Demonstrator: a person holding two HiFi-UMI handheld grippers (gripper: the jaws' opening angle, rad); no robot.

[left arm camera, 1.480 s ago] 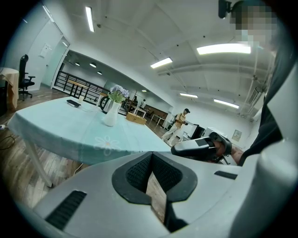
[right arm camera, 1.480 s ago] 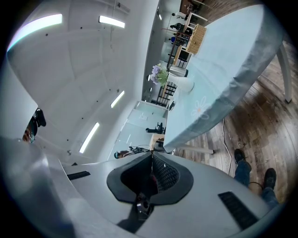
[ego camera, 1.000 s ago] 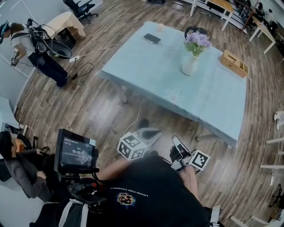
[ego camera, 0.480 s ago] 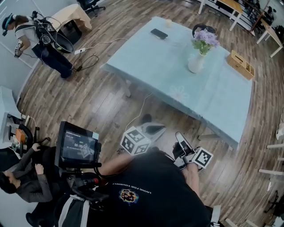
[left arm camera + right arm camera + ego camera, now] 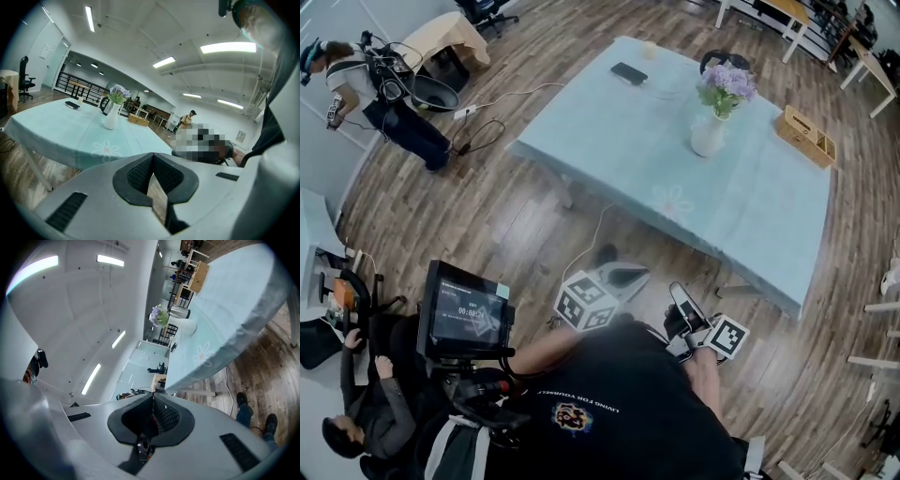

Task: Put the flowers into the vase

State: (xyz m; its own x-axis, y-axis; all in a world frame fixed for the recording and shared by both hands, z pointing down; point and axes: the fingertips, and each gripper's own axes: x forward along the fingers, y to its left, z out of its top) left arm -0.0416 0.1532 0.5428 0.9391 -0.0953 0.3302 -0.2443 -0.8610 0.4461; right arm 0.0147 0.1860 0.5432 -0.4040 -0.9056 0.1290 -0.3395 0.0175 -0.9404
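Head view: purple flowers (image 5: 724, 86) stand in a white vase (image 5: 708, 139), which is upright on the tabletop (image 5: 609, 141), close to the middle of its far long edge. A phone (image 5: 628, 73) lies near the far left corner and a wooden box (image 5: 804, 136) near the far right corner. No loose stems show on the tabletop or on the floor (image 5: 516, 225).

Left claw (image 5: 628, 275) and right claw (image 5: 677, 302) are both held close to the person's body, over the floor and short of the tabletop's near edge. Flowers and vase are well apart from both, ahead and a little to the right.

Left gripper view: pads meet at the tips, nothing between them. Vase and flowers show small in the distance above the jaws.

Right gripper view: clenched and empty. The camera is rolled, so the tabletop runs tilted across the frame.

Judgement: the task reads as done, with the flowers seated in the vase, and no placing step is in hand. There is nothing left to pick up. Any next move would call for walking up to the near edge first, then only checking that the stems sit deep and the vase is steady.
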